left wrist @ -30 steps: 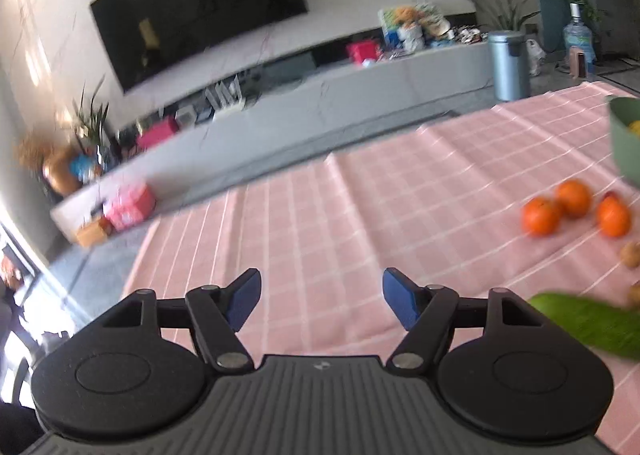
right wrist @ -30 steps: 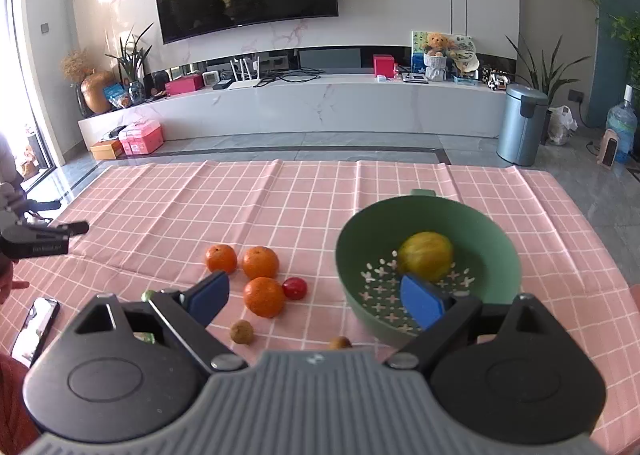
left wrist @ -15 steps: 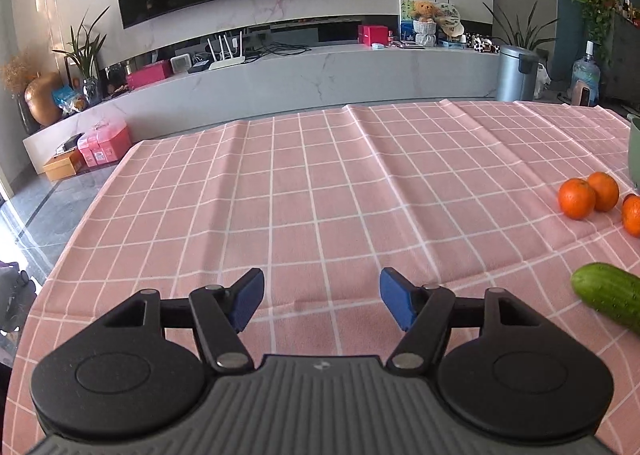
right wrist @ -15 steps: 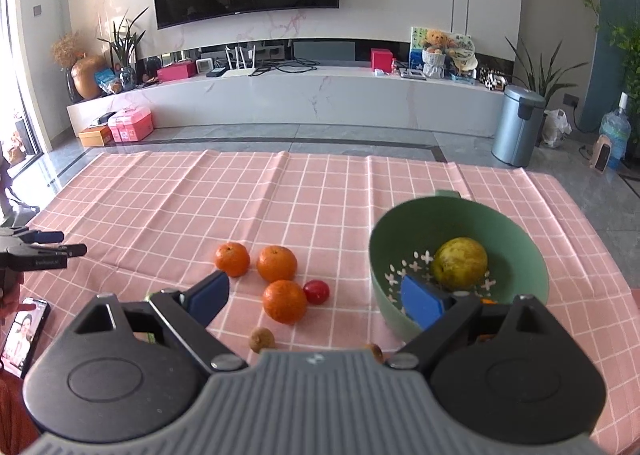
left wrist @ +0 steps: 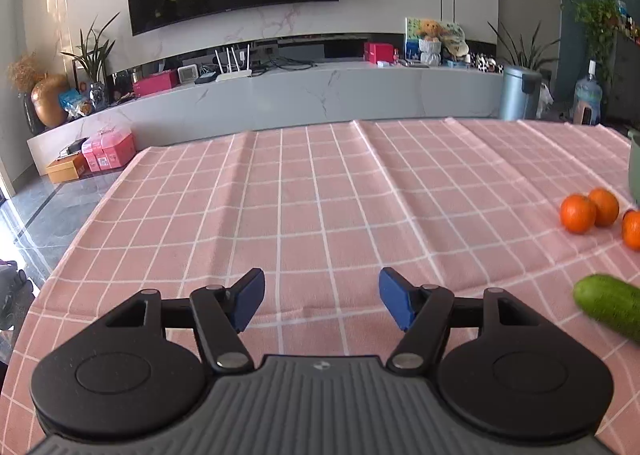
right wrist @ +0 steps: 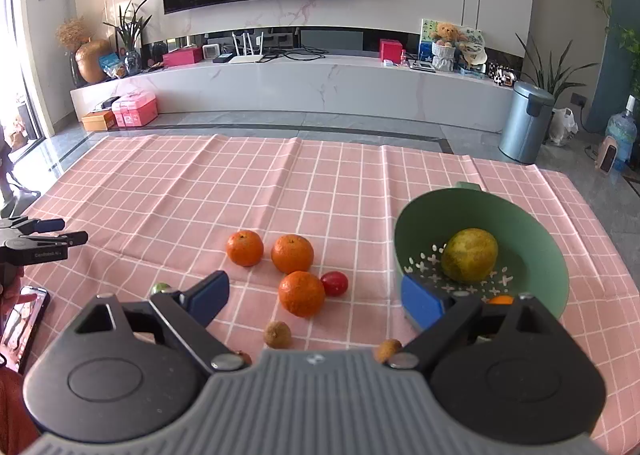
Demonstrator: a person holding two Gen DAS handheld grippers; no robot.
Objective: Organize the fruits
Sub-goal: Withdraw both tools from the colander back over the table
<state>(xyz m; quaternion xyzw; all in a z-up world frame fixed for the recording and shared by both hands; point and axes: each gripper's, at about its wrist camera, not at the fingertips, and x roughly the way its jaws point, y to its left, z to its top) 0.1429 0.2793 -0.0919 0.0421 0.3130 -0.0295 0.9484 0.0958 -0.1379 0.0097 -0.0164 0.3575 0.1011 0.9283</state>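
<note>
Pink checked cloth covers the surface (right wrist: pixel 168 191), and the fruit sits in a loose cluster toward my right side. From the right wrist view I count 3 oranges: 2 side by side at the back (right wrist: pixel 245 248) (right wrist: pixel 292 253) and 1 nearer me (right wrist: pixel 301 293), with a red tomato (right wrist: pixel 334 283) touching that near one. 2 small brown fruits (right wrist: pixel 277 334) (right wrist: pixel 388 349) lie close under the gripper body. The green bowl (right wrist: pixel 532 239) stands just right of the cluster and already holds 1 yellow-green fruit (right wrist: pixel 471 255) (an orange sliver also peeks out behind my right finger; I cannot tell what it is).

My right gripper (right wrist: pixel 316 295) has its jaws wide apart with nothing between the pads, and the near orange lies straight ahead, in line with the gap. My left gripper (left wrist: pixel 322 301) is also spread and empty, facing bare cloth; from there the oranges sit far off to the right edge, and a cucumber (left wrist: pixel 610 305) lies at the right too, its long axis running diagonally toward the lower right.

I judge the right hand is clearly the nearer one for the near orange, with the bowl a short carry to its right.
</note>
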